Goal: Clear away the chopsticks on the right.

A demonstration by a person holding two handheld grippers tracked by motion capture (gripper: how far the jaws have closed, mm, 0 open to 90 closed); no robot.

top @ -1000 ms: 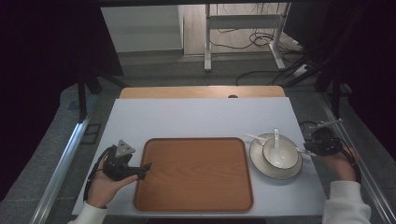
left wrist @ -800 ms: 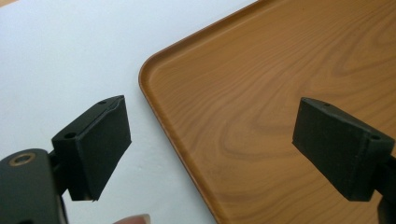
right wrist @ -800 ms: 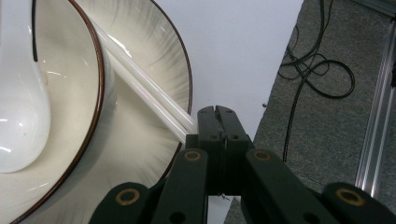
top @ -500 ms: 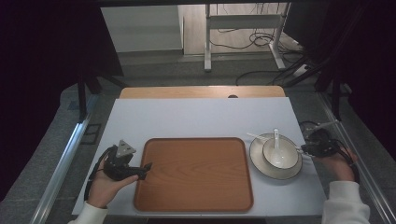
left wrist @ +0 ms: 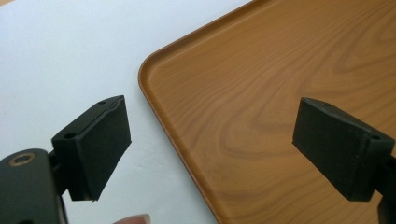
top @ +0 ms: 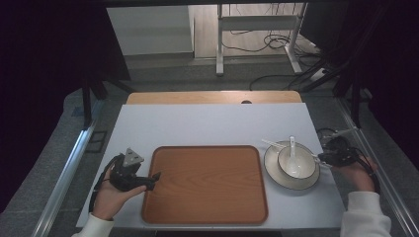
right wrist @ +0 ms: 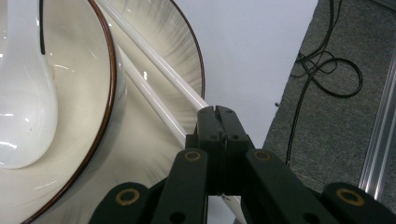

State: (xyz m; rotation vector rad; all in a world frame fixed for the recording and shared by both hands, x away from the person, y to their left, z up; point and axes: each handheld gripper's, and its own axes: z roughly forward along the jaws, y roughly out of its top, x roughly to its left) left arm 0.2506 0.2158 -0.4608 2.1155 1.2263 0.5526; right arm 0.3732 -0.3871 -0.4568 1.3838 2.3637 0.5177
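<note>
Right fingers (right wrist: 215, 116) are clamping the white chopsticks (right wrist: 159, 91) lying across the plate (right wrist: 182, 51); left fingers (left wrist: 224, 144) are standing wide apart over the tray's (left wrist: 280, 93) corner.

The spoon (right wrist: 23, 93) runs off the top left of the right gripper view. The bowl (right wrist: 100, 93) hides part of one chopstick (right wrist: 154, 109), and the right gripper (right wrist: 217, 116) covers the sticks' near ends. The tray (left wrist: 280, 93) is cut off at the right edge.
</note>
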